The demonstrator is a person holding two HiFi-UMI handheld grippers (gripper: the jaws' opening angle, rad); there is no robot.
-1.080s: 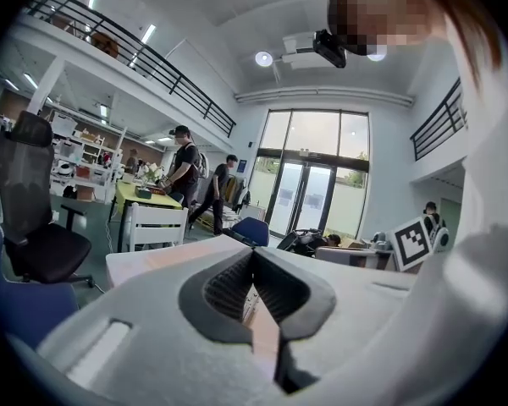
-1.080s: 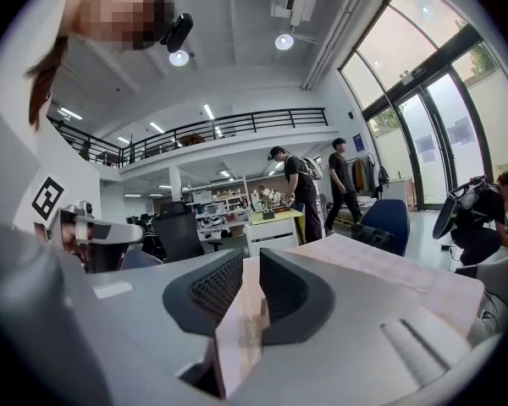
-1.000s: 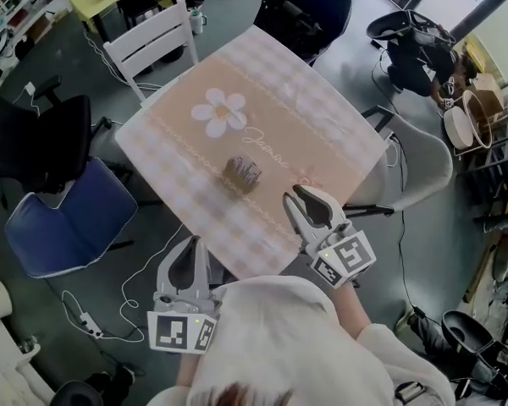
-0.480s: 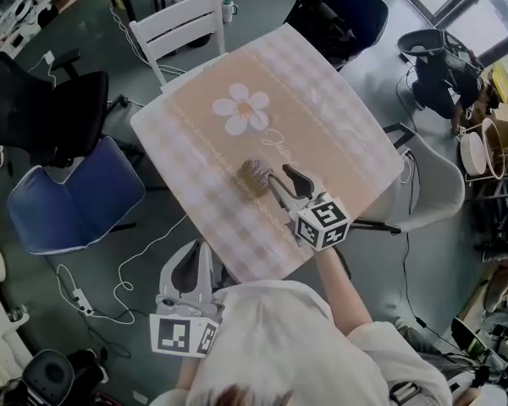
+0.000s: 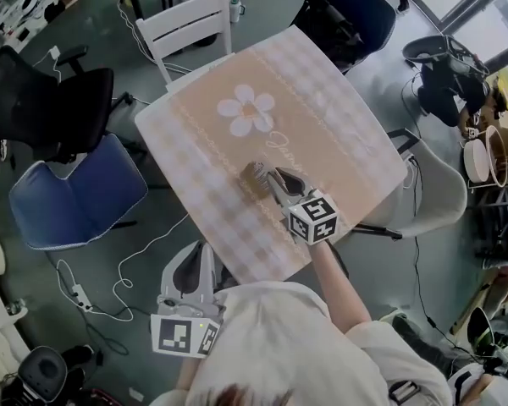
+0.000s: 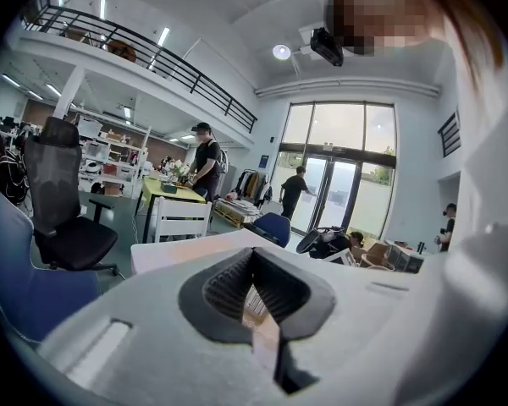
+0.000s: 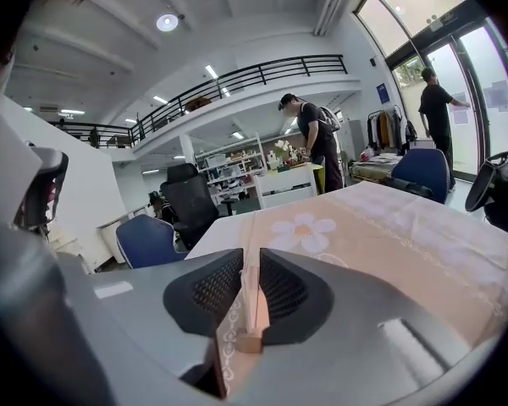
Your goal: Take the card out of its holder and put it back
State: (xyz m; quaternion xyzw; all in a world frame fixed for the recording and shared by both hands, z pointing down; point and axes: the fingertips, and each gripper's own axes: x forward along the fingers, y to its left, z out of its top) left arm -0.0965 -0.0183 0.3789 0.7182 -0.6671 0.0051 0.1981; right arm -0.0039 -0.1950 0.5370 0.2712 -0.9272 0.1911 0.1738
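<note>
Right gripper (image 5: 273, 178) jaws have just been closing and now nip the upright card (image 7: 252, 303) edge-on, dead ahead between them; left gripper (image 5: 195, 256), closed and empty, hangs well behind.

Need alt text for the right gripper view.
The right hand-held gripper has just been closing its jaws on a thin card standing edge-on between them, a small wooden holder at its foot. Beyond lies a peach checked tablecloth with a white daisy print.

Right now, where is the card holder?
The card holder stands mid-table in the head view, just below the flower print, where the right claw has just closed on its card.
</note>
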